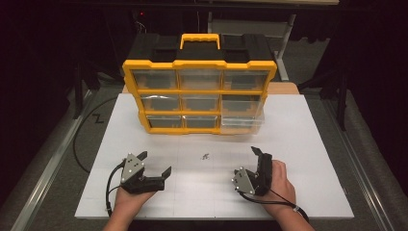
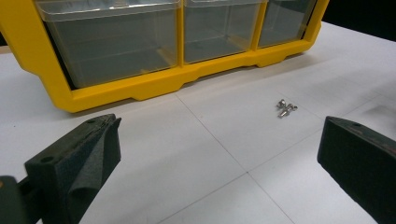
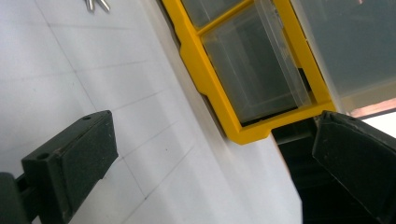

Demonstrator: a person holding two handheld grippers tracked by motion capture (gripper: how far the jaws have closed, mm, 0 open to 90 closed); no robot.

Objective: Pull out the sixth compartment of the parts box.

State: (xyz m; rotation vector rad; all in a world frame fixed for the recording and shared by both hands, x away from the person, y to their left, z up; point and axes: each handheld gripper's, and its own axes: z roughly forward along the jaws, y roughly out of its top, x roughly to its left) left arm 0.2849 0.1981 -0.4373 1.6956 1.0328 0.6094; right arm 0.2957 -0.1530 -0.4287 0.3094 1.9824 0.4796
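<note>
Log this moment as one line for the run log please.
left hand-held gripper: open, empty | right hand-held gripper: open, empty | small screws: loose on table between them | organizer: bottom-right drawer pulled out

Drawer organizer (image 1: 199, 94) stands at far centre of the bench (image 1: 308, 144), small screws (image 1: 205, 156) lie near of it, left gripper (image 1: 155, 164) and right gripper (image 1: 246, 161) flanking them nearer.
</note>
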